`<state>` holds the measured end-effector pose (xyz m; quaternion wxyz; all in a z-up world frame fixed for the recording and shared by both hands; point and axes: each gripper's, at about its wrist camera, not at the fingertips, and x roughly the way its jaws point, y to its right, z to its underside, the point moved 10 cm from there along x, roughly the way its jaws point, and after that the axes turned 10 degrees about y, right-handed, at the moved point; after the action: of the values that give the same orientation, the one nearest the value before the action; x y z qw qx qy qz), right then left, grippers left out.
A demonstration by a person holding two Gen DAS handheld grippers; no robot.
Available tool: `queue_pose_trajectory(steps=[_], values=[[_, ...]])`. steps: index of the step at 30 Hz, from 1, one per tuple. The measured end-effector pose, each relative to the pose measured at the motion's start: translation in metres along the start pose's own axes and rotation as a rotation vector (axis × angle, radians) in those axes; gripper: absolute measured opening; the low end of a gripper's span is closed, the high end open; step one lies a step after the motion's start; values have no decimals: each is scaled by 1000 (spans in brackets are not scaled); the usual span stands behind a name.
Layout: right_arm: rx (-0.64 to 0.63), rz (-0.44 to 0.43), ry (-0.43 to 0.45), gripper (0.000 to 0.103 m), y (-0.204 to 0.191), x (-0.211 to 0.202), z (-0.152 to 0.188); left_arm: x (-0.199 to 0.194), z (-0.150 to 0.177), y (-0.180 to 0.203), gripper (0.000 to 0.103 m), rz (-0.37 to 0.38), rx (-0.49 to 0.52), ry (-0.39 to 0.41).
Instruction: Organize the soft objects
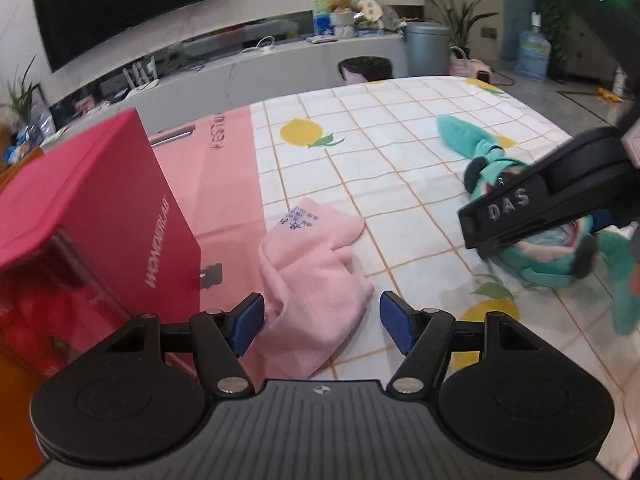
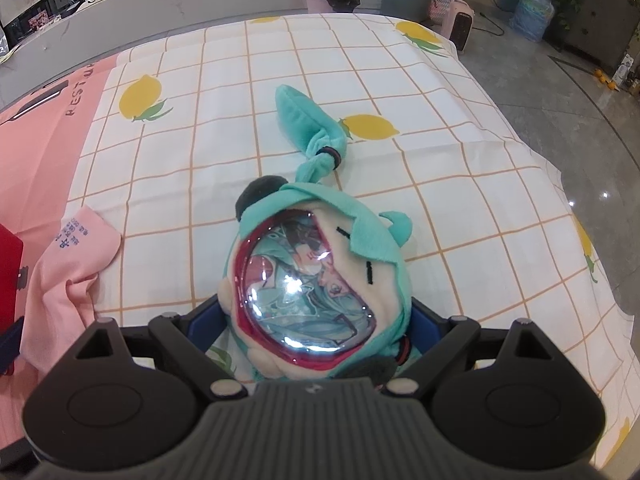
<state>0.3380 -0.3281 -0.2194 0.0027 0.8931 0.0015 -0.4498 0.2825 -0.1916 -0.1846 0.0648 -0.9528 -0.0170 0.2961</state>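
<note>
Lemon-print cloth (image 2: 440, 184) covering table; pink cloth (image 1: 316, 272), teal plush (image 2: 316, 280), red box (image 1: 92, 216) lying left of plush.

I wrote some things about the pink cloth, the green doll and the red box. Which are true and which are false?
1. The left tongs are open. True.
2. The pink cloth is inside the red box. False: it lies on the tablecloth beside the box.
3. The right tongs have the teal plush doll between their fingers. True.
4. The tablecloth has strawberries on it. False: it has lemons.
</note>
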Motion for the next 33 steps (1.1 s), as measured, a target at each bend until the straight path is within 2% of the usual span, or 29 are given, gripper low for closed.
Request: queue_pose_trajectory(steps=[3,7,10,16,18,19,20,21,33], values=[[-4,-3,3,90,-1,0,0,6,-3,0,81,-7,-29,-8],[-8,-7,5,90,-1,0,0,13,-5,-4,83,16,-133,-45],[-12,-8,6,90,-1,-1,0,15,-7,-1,76,38,-120,-37],[-18,-15,6,90,-1,0,0,6,-6,0,48,51,-99,-17],[-23,-16,8,90,-1,-1,0,3,-6,2,28,60,-87,-15],[-25,-17,8,90,-1,-1,0,2,-6,3,24,61,-77,-14],[-28,-18,8,90,-2,-1,0,1,-6,4,12,57,-63,-11],[-30,-18,9,90,-2,-1,0,1,-6,3,8,38,-53,-9],[-48,-27,31,86,-3,-5,0,-8,-6,-10,7,17,-118,-25]])
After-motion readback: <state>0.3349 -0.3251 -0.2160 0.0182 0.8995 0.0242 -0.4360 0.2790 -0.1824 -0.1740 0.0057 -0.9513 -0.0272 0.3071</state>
